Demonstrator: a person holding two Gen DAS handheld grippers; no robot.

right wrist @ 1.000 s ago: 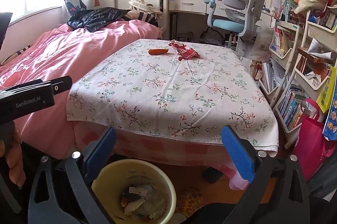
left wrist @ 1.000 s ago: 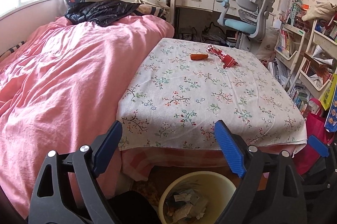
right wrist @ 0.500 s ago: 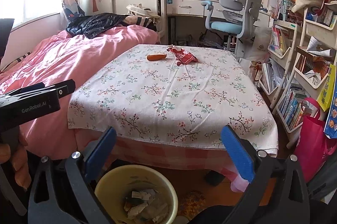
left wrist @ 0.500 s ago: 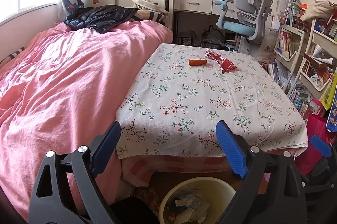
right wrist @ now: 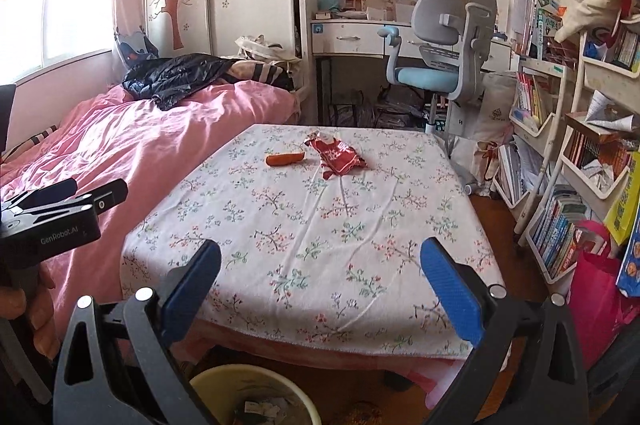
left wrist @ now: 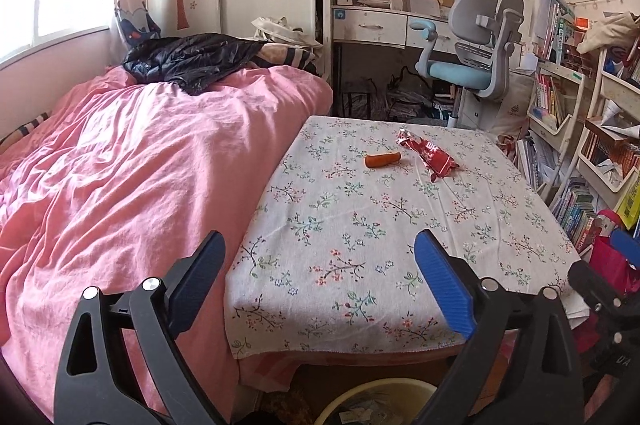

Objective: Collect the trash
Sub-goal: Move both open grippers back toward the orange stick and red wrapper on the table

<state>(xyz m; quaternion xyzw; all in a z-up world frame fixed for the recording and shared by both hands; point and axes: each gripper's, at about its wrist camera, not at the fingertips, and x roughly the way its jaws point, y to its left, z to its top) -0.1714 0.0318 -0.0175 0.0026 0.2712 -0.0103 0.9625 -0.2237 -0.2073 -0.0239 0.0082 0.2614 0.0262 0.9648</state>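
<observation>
An orange sausage-shaped wrapper (left wrist: 383,159) and a crumpled red snack wrapper (left wrist: 430,155) lie side by side at the far end of the floral-cloth table (left wrist: 360,233). They also show in the right wrist view, the orange wrapper (right wrist: 285,159) and the red wrapper (right wrist: 337,156). A yellow bin (right wrist: 256,395) holding paper scraps stands on the floor below the table's near edge; its rim also shows in the left wrist view (left wrist: 376,401). My left gripper (left wrist: 320,285) and right gripper (right wrist: 320,289) are both open and empty, above the near edge.
A bed with a pink duvet (left wrist: 120,177) borders the table's left side, a black jacket (left wrist: 192,59) on it. A grey-blue desk chair (right wrist: 440,45) and desk stand behind the table. Bookshelves (right wrist: 560,165) and a pink bag (right wrist: 596,289) line the right.
Both grippers have risen and tilted up, so the table and wrappers sit lower and nearer in view and the bin has slid toward the bottom edge. Jaws stayed open.
</observation>
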